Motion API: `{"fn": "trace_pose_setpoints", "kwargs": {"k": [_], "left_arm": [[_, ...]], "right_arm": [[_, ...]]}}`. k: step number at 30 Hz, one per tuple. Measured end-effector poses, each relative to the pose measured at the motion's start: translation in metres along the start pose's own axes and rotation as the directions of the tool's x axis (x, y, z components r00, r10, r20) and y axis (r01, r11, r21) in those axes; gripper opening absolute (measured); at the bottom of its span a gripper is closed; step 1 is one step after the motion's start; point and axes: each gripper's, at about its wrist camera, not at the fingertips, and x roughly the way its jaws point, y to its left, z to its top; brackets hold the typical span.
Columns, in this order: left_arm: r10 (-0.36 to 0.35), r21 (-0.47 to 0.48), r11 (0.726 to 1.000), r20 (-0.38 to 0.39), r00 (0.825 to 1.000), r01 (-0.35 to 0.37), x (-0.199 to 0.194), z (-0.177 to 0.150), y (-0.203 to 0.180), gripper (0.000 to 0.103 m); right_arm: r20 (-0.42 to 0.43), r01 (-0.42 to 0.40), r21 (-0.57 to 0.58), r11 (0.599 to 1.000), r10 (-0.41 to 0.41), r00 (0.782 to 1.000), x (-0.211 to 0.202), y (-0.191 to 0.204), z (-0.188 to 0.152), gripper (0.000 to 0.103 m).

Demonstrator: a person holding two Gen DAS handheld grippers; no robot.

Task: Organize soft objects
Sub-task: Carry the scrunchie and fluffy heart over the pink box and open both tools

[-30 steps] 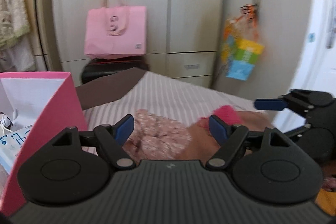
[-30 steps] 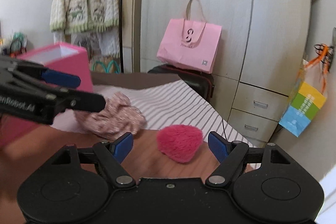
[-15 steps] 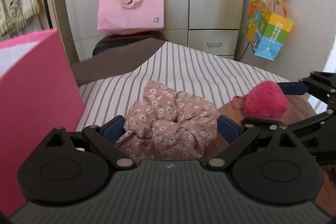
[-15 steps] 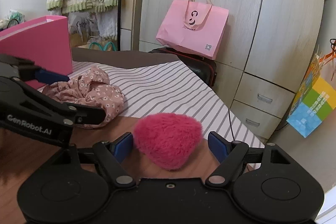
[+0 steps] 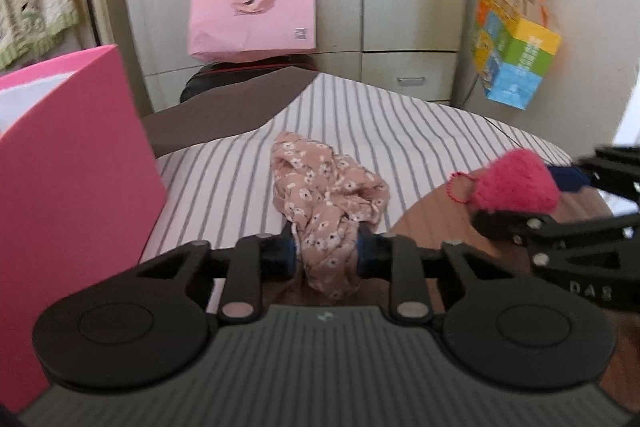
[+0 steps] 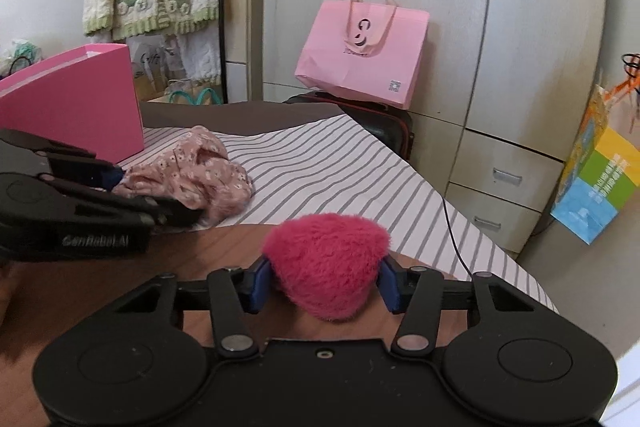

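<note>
— Pinching what, left?
— My left tongs (image 5: 326, 253) grip the floral scrunchie (image 5: 326, 203) on the striped cloth (image 5: 224, 187).
— Right?
— My right tongs (image 6: 324, 285) are closing around the pink plush heart (image 6: 326, 263) on the bench (image 6: 132, 267).

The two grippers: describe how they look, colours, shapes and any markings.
Both are matte black plastic. The left gripper and the right gripper each carry two blue pads on angular linkage bars with silver pivot pins, above two round discs. The left's body has a grey ribbed face. Seen from the right wrist, the left's side bears pale "GenRobot.AI" lettering. No cables, sleeves or hands show.
</note>
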Motion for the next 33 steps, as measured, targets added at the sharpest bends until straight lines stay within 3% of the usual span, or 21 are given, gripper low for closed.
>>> {"fn": "trace_pose_setpoints", "kwargs": {"k": [5, 10, 19, 28, 33], "left_arm": [[-0.026, -0.034, 0.999, 0.007, 1.000, 0.027, -0.003, -0.001, 0.006, 0.019], [-0.065, -0.054, 0.996, 0.043, 0.997, 0.068, -0.025, -0.005, 0.008, 0.019], [-0.139, -0.048, 0.988, 0.095, 0.986, 0.144, -0.080, -0.023, 0.012, 0.019], [-0.220, -0.030, 0.974, 0.073, 0.973, 0.223, -0.134, -0.052, 0.028, 0.019], [-0.263, -0.007, 0.965, 0.058, 0.963, 0.264, -0.163, -0.069, 0.039, 0.019]], "right_arm": [[-0.002, -0.030, 0.043, 0.999, 0.030, 1.000, -0.014, -0.002, -0.009, 0.057], [-0.009, -0.009, 0.123, 0.992, 0.010, 1.000, -0.035, 0.001, -0.014, 0.057], [-0.006, 0.041, 0.189, 0.981, -0.040, 0.999, -0.078, 0.040, -0.024, 0.057], [-0.046, 0.129, 0.341, 0.931, -0.121, 0.992, -0.117, 0.068, -0.046, 0.057], [-0.019, 0.105, 0.412, 0.905, -0.107, 0.994, -0.142, 0.087, -0.056, 0.058]]}}
